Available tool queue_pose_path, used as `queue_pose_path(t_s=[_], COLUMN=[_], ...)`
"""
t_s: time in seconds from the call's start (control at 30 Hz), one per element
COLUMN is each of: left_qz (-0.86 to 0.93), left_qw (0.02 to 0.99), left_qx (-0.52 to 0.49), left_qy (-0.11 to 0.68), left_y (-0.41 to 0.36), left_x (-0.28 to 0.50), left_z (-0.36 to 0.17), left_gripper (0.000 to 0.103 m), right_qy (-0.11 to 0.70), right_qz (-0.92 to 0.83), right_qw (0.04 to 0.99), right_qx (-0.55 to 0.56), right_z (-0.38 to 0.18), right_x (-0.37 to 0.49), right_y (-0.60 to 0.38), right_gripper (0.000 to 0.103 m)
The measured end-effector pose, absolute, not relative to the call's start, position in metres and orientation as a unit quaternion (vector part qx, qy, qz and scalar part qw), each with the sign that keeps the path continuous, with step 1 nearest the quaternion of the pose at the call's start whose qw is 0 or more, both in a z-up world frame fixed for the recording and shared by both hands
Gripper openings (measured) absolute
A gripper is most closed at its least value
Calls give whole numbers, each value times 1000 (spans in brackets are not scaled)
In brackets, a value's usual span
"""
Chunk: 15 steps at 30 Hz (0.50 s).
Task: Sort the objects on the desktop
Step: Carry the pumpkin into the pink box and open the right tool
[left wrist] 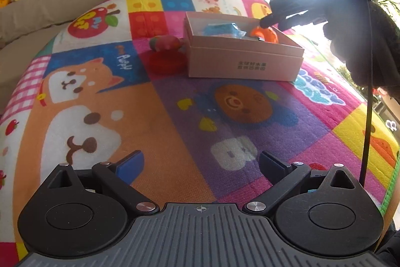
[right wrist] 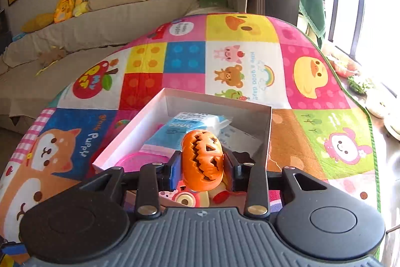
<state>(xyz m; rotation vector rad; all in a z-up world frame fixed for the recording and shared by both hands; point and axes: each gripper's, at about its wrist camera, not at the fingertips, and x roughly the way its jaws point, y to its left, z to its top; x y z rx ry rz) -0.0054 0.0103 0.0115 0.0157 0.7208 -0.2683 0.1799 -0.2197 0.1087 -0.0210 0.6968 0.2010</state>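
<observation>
- Covering the counter [right wrist: 312, 81]: a bright patchwork play mat [left wrist: 155, 111], cartoon animals all over, busy enough to camouflage small toys.
- Sitting toward the far middle of that mat: an open pink cardboard box [left wrist: 246, 61], the landmark for everything below; already holding a blue packet [right wrist: 186, 126] and a pink round lid [right wrist: 140, 159].
- Lying just beside the box's left wall, outside it: a red round disc [left wrist: 166, 63] with a pink-and-green plush toy [left wrist: 166, 43] just behind; both not yet sorted.
- Hanging over the box's near-right corner: right hand-held gripper [right wrist: 203, 168], clamped narrow on an orange jack-o'-lantern pumpkin [right wrist: 203, 162], pads pressing both flanks, pumpkin lifted above the box contents.
- Hovering well short of the box, over the purple bear square: left hand-held gripper [left wrist: 200, 164], spread wide, nothing between the fingers.
- Risking a slip: ribbed, rounded pumpkin pinched only at its sides, so likely to roll or pop out.
- Risking a miss: letting go at the corner could bounce the pumpkin off the box rim onto the mat.
- Risking a knock: lowering too far could nudge the light box sideways into the disc.
</observation>
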Motion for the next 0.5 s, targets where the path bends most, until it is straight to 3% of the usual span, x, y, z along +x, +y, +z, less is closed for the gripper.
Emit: queue_pose_path(t_s=[0.17,0.4,0.5], left_qz=[-57,-11,-21], left_qw=[940,940,941], left_qx=[-19,-91,-111], left_qy=[336,330,320], left_y=[30,63,68], left_x=[9,29,25], left_z=[12,5,4], left_gripper=[102,103,103], right_qy=[343,375,412], right_qz=[116,217,233], right_qw=[932,901,881], right_qx=[-5,11,-12], right_z=[111,150,145], right_x=[176,207,247], right_y=[-214,-145,-97], right_gripper=[42,65,67])
